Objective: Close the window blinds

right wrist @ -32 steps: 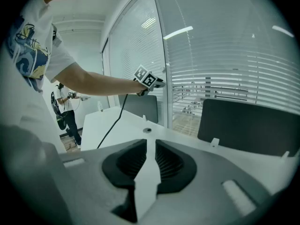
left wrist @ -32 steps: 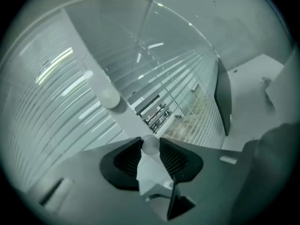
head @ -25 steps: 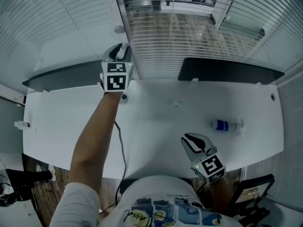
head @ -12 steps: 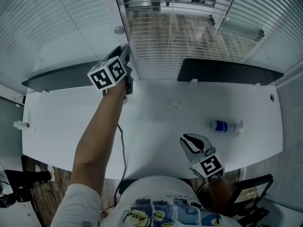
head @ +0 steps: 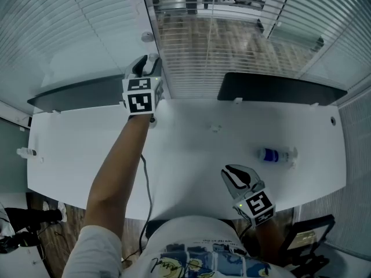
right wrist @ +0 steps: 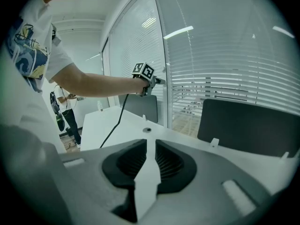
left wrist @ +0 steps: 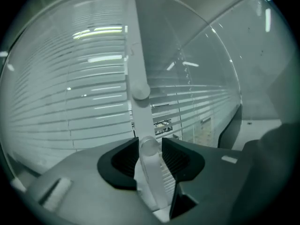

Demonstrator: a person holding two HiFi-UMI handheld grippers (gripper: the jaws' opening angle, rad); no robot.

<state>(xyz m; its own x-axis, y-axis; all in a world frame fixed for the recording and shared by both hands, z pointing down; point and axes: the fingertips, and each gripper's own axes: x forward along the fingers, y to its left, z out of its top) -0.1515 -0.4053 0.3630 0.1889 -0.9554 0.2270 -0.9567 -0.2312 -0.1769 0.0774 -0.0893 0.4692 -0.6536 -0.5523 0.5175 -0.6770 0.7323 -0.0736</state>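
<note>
Thin, stiff, light translucent plastic blind wand [left wrist: 154,182] is bracketed, seemingly unpinched, by left tool's [left wrist: 149,150] just-opened jaws; best gripped low.

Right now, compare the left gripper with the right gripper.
The left gripper is raised to the window frame; the right gripper hangs low over the white table's near edge. The left gripper's jaws, which have just been opening, stand apart with a pale rod between them; the right gripper's jaws leave only a narrow gap with nothing in it. Both are hand-held and look alike.
</note>
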